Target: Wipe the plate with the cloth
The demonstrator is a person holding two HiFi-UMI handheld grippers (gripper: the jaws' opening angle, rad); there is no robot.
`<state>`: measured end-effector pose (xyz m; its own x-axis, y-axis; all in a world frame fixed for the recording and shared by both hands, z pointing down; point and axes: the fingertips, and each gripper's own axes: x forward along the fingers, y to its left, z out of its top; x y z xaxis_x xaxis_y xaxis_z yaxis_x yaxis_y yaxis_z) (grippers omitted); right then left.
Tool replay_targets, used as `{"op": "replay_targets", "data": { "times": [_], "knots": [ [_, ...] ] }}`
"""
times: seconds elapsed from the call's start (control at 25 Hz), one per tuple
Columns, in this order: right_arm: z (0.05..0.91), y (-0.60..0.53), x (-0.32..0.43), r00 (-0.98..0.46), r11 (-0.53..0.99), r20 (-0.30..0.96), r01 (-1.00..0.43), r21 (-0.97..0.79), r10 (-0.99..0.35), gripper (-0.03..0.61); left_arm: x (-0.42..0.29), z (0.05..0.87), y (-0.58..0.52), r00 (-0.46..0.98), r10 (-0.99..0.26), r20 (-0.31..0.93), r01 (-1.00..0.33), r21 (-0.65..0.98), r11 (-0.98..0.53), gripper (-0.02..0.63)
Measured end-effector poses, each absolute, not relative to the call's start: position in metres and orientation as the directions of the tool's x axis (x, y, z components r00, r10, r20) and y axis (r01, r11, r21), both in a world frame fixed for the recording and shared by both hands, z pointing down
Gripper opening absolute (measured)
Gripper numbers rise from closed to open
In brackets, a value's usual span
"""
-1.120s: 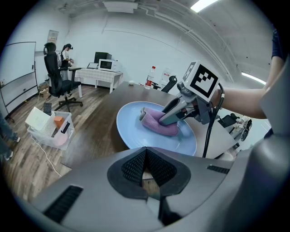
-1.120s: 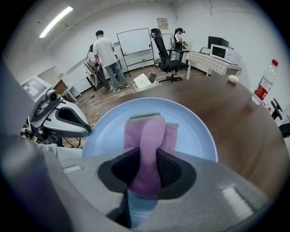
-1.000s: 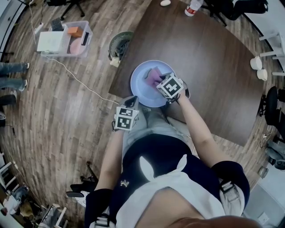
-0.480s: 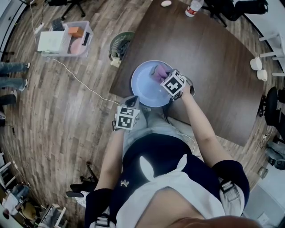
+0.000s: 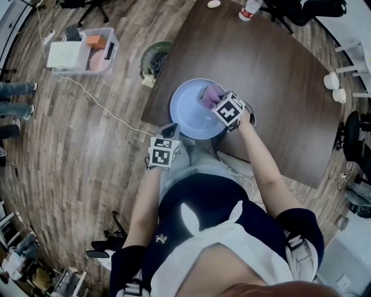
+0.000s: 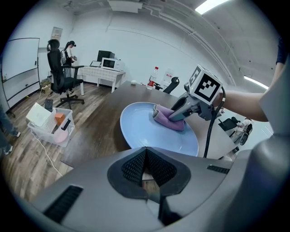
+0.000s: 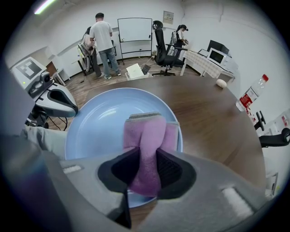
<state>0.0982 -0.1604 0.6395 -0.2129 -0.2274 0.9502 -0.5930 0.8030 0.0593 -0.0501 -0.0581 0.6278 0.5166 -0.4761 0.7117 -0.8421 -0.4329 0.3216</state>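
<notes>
The plate sits on the table at its 8 o'clock edge, right in front of the person. The cloth, pink and folded, lies on the plate at about 2 o'clock from the plate's centre in the head view, reaching the rim there.

The right gripper points steeply down and is clamped on the cloth. Both pads press on the fold, which bulges out ahead of the tips and rests on the plate.

The left gripper is at the plate's 7 o'clock, off the table's edge. Its jaws are together with nothing between them. The tips are just beside the near rim, and I cannot tell whether they touch it.

On the floor, a bin stands at the plate's 11 o'clock, close to the table's corner. A clear box stands at 10 o'clock, well apart. A bottle stands at the table's 12 o'clock edge.
</notes>
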Motion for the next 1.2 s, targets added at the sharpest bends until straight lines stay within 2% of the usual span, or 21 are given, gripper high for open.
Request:
{"op": "replay_targets", "data": {
  "times": [0.56, 0.92, 1.2],
  "knots": [
    [0.641, -0.134, 0.111, -0.228, 0.748, 0.952, -0.664, 0.001, -0.204, 0.11, -0.048, 0.627, -0.055, 0.53, -0.475, 0.702, -0.84, 0.356, -0.41, 0.003],
    [0.643, -0.1, 0.104, -0.327, 0.707, 0.937, -0.692, -0.146, -0.126, 0.109, -0.049, 0.627, -0.053, 0.529, -0.486, 0.696, -0.843, 0.367, -0.393, 0.003],
    [0.644, -0.083, 0.097, -0.368, 0.701, 0.924, -0.686, -0.195, -0.103, 0.109, -0.047, 0.628, -0.054, 0.529, -0.486, 0.696, -0.843, 0.364, -0.395, 0.003]
  ]
}}
